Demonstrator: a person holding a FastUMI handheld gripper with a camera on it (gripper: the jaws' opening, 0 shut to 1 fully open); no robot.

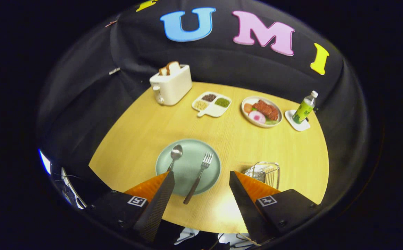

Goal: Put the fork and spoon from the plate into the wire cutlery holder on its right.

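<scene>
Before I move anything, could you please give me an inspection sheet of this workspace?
Surface: wooden table, round-edged.
Job's things: spoon and fork lie on the green plate; the fork's handle overhangs the rim. The wire holder stands to the plate's right.
Clutter: toaster with bread, divided dish, food plate, bottle on a coaster, all beyond the plate.
Gripper: gripper open, above the plate's near edge, holding nothing.
Cables: thin wires past the table's near edge.
Surroundings: black cloth wall.
</scene>
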